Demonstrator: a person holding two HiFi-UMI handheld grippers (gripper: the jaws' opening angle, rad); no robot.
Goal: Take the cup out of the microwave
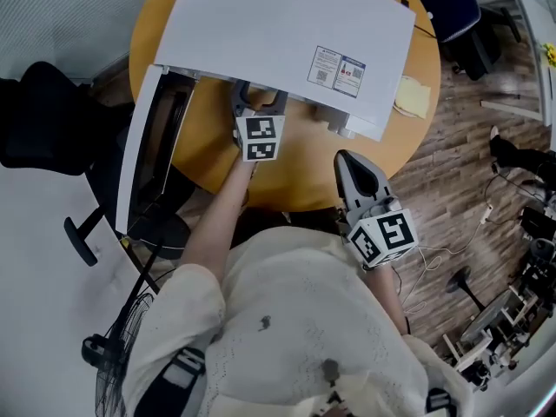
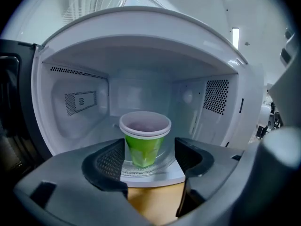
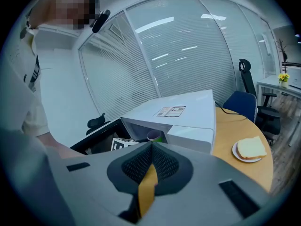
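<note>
Left gripper view is showing my left gripper (image 2: 150,157), fingers (image 2: 110,161) standing wide apart and empty, facing the green cup (image 2: 144,142) upright inside the open microwave (image 2: 141,27). I should be easing straight in, straddling it below the rim. My right gripper (image 3: 150,157) is sitting with fingers together.

Nothing here can really be read. Two printed stickers (image 1: 337,68) sit side by side on top of the white microwave (image 1: 261,24), toward its right end, but their print is too small to make out. Nearer the person, the left cube (image 1: 260,138) and right cube (image 1: 382,237) carry only black-and-white square patterns.
</note>
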